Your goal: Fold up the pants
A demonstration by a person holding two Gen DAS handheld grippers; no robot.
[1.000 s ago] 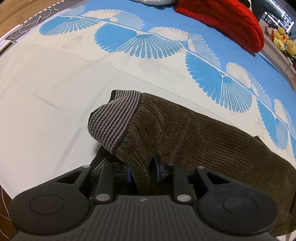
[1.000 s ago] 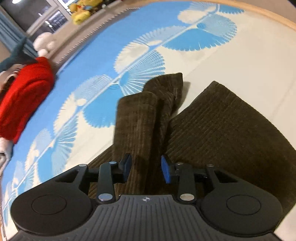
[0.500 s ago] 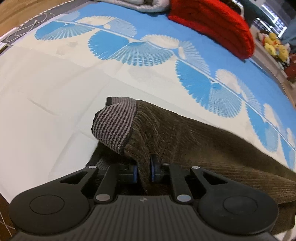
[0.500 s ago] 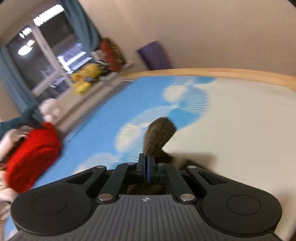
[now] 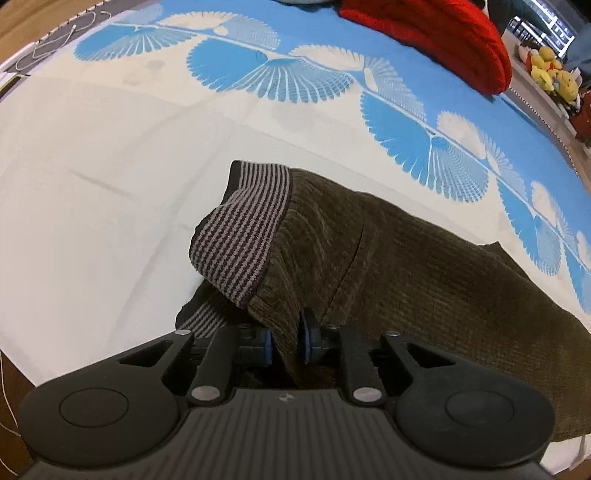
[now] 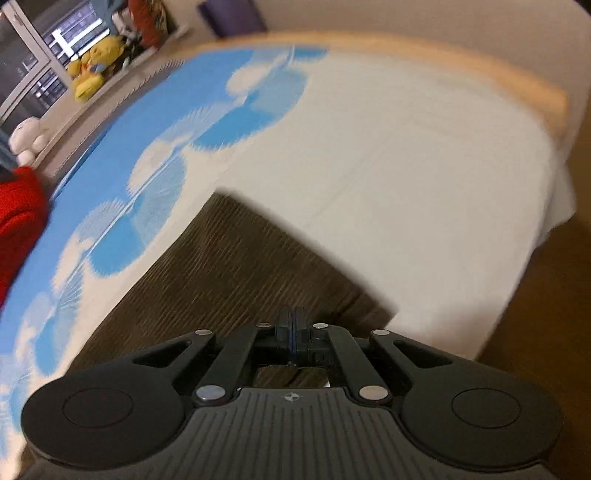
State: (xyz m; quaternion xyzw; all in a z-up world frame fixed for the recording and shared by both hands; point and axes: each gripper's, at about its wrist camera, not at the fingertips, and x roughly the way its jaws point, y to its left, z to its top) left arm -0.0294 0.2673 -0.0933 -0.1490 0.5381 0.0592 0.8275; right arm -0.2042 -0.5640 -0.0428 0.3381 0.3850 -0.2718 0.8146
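Observation:
Dark olive corduroy pants point(image 5: 424, 273) lie on the bed, with the striped grey waistband point(image 5: 243, 236) folded up in the left wrist view. My left gripper point(image 5: 286, 341) has its jaws a little apart with a fold of the waist cloth between the blue pads. In the right wrist view the pants point(image 6: 229, 280) spread flat below. My right gripper point(image 6: 291, 338) has its jaws pressed together above the cloth. Whether it pinches any fabric is hidden, and the view is blurred.
The bed has a cream and blue fan-patterned cover point(image 5: 110, 184). A red knitted garment point(image 5: 436, 33) lies at the far side. Plush toys point(image 6: 92, 70) sit on a window ledge. The bed's edge point(image 6: 546, 229) and the wooden floor are at the right.
My left gripper's jaws have opened slightly around the waist fold. My right gripper has shut and swung over the flat pants; the raised leg end it showed is out of sight.

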